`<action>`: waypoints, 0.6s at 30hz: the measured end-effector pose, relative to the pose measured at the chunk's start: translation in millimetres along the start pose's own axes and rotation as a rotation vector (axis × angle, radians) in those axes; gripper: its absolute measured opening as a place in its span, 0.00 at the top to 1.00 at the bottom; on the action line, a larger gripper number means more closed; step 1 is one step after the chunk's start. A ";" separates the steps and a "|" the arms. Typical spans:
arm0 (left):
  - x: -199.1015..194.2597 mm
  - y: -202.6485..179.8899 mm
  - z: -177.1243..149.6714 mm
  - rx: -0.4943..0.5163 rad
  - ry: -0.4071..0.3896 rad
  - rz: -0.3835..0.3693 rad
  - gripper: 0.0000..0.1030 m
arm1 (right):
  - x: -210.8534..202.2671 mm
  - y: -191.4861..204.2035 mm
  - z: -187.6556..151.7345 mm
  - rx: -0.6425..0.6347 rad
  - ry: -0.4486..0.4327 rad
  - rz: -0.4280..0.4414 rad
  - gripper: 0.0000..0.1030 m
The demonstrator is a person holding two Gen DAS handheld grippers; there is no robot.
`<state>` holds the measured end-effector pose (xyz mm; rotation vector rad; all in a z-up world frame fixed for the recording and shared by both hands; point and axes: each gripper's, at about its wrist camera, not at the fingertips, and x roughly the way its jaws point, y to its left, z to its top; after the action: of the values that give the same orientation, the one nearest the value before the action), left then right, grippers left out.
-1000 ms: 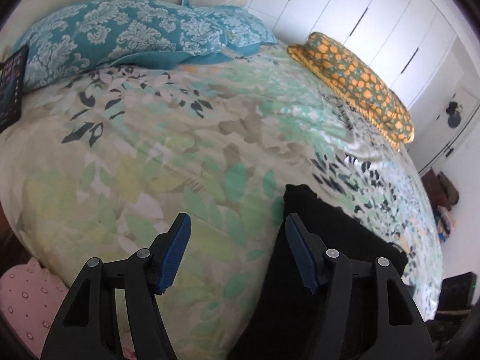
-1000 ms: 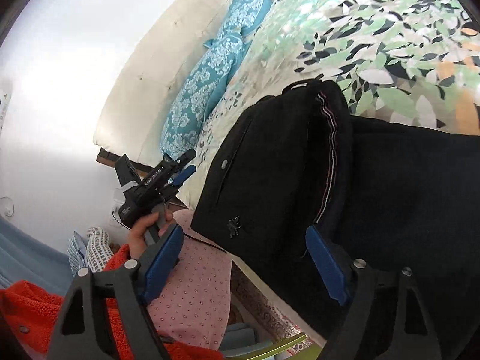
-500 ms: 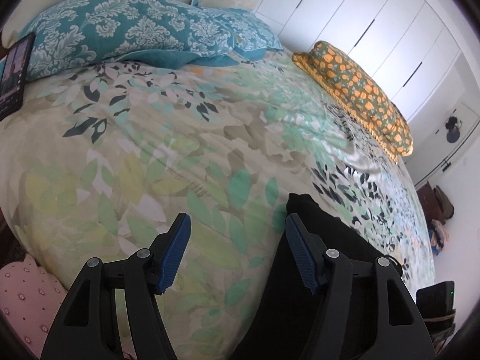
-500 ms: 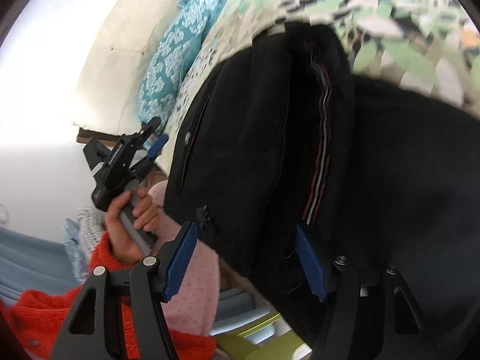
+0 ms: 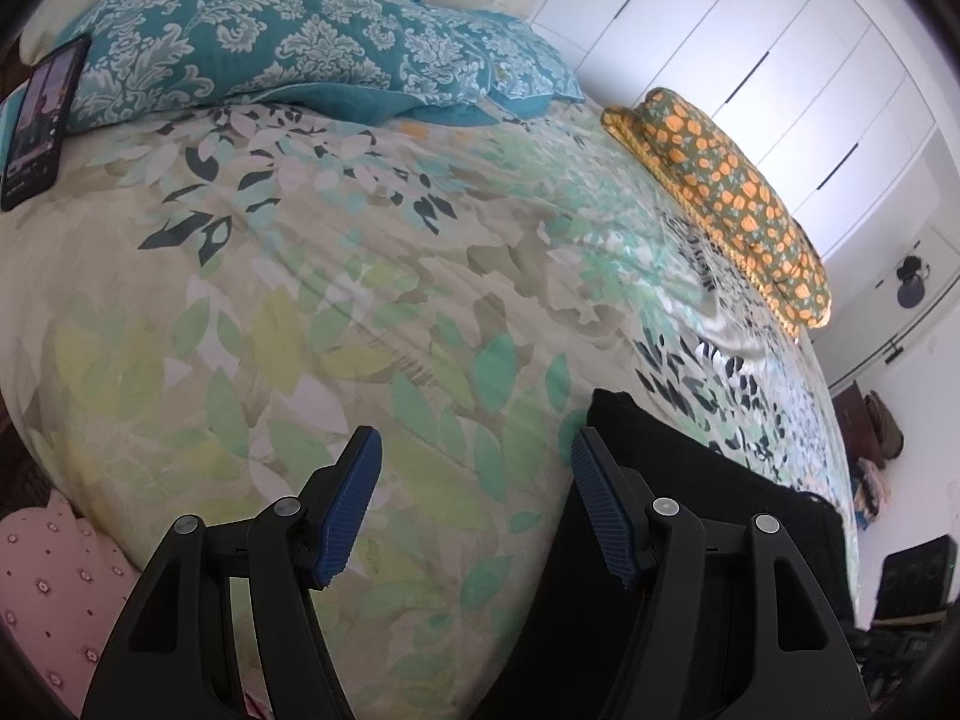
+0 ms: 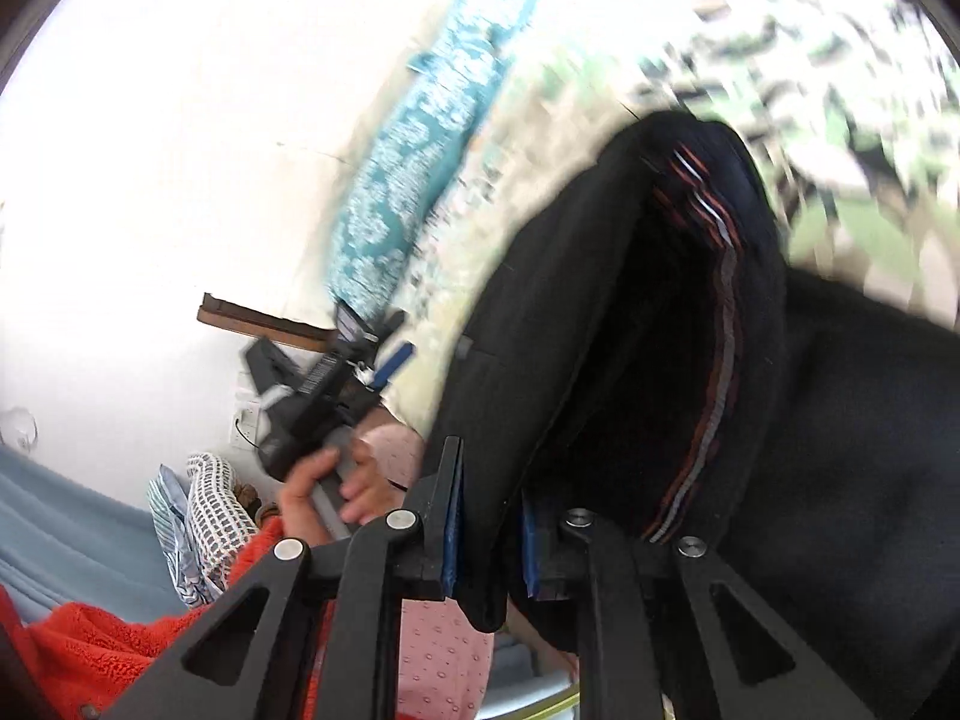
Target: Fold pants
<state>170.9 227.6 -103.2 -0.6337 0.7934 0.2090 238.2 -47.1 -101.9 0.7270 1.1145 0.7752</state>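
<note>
On the bed, left wrist view: left tongs (image 5: 474, 504) released, jaws standing wide apart with nothing between them, poised over the leaf-print duvet (image 5: 372, 300). Black pants (image 5: 678, 510) lie at the near right part of the bed, their upper corner just behind the right blue pad; the pad does not press on the cloth. Teal damask pillows (image 5: 288, 54) at the head of the bed, a dark phone (image 5: 39, 120) propped at the far left beside them. An orange-and-green patterned folded blanket (image 5: 726, 198) rests along the far right edge. White wardrobe doors (image 5: 750, 42) behind. Pink dotted fabric (image 5: 42, 576) at lower left, off the bed edge.

Right wrist view, blurred by motion: right tongs (image 6: 489, 531) clenched on the edge of the black pants (image 6: 600, 360), jaws having just been closing, a fold of cloth pinched between the two blue pads. The waistband is raised off the duvet and gapes open, a striped red-and-grey band (image 6: 717, 348) showing inside. The rest of the pants spreads right across the bed. To the left, a hand (image 6: 324, 492) in an orange fleecy sleeve (image 6: 108, 648) holds the left tongs (image 6: 390, 357), apart from the pants. Teal pillow (image 6: 420, 162) beyond
</note>
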 end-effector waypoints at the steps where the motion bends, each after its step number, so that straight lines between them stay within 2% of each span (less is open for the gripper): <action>1: 0.5 -0.5 -0.2 0.002 0.002 0.000 0.35 | -9.6 10.1 2.4 -0.030 -0.010 -0.006 0.84; 5: -2.3 -6.9 -2.0 0.032 0.002 -0.012 0.35 | -46.5 34.8 -1.2 -0.116 -0.025 -0.047 0.84; 10: -4.0 -15.8 -4.1 0.072 0.004 -0.027 0.35 | -88.2 36.9 -21.4 -0.138 -0.054 -0.131 0.84; 12: -3.2 -21.4 -5.9 0.094 0.012 -0.034 0.35 | -102.2 30.3 -30.2 -0.127 -0.067 -0.158 0.84; 18: -6.0 -46.2 -15.4 0.203 0.028 -0.064 0.35 | -133.4 -26.0 -59.5 -0.035 -0.094 -0.241 0.84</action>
<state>176.2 181.9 -86.2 -0.4701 0.8084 0.0606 153.0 -165.3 -74.0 0.5815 1.0774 0.5494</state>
